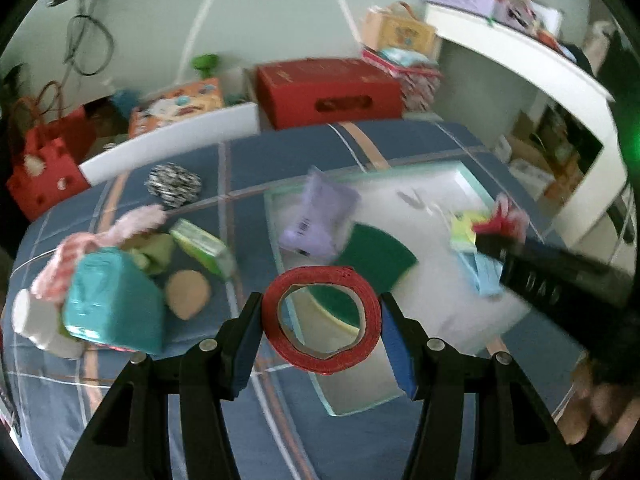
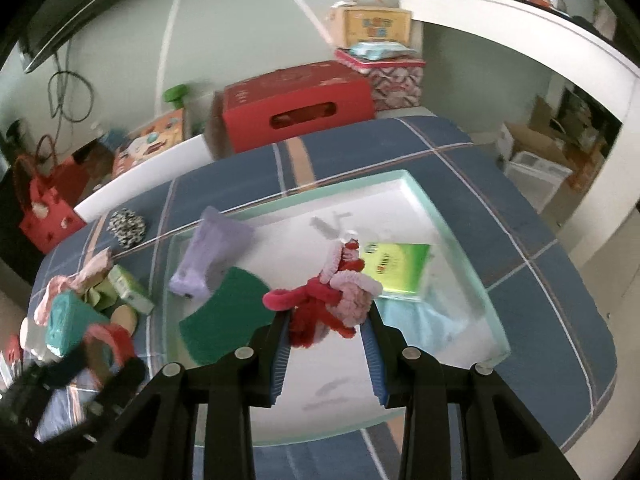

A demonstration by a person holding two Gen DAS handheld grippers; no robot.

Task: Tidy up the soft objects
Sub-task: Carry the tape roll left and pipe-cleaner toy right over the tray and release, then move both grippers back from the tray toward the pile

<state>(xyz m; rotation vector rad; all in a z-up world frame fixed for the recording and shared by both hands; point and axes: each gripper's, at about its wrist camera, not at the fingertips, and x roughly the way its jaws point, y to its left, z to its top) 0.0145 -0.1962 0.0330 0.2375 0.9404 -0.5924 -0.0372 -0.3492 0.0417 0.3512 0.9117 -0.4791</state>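
Holding a red tape roll (image 1: pixel 322 322) between its blue-padded fingers, the left gripper (image 1: pixel 320 336) hangs above the near-left edge of the tray (image 1: pixel 472 178); its jaws stand fairly wide, each pad against the roll's outer side

Right gripper (image 2: pixel 326 320): jaws closed partway on a red and pink yarn bundle (image 2: pixel 336 296), the fuzzy strands bulging out above the pads; positioned over the tray's middle

Tray: shallow, white inside with a pale green rim, lying on a blue plaid bedcover (image 1: pixel 280 152)

Tray contents, as seen from the right wrist view:
- purple pouch (image 2: pixel 212 256), tilted, at the far-left corner
- dark green sponge sheet (image 2: pixel 224 316), just beside and partly under the pouch
- yellow-green packet (image 2: pixel 396 266), flat, toward the right side
- light blue cloth (image 2: pixel 420 318), near the packet, at the near-right

Loose items on the bedcover, left of the tray:
- teal box (image 1: pixel 114 304), resting in a pile with pink knitted fabric (image 1: pixel 132 224) behind it
- green and white carton (image 1: pixel 202 246), tilted
- tan round pad (image 1: pixel 188 294), flat, between the teal box and the tray
- black and white patterned ball (image 1: pixel 174 182), well apart from the pile, toward the far edge

Background: red cardboard box (image 1: pixel 328 90) beyond the bed, white shelf (image 1: pixel 520 46) to the right
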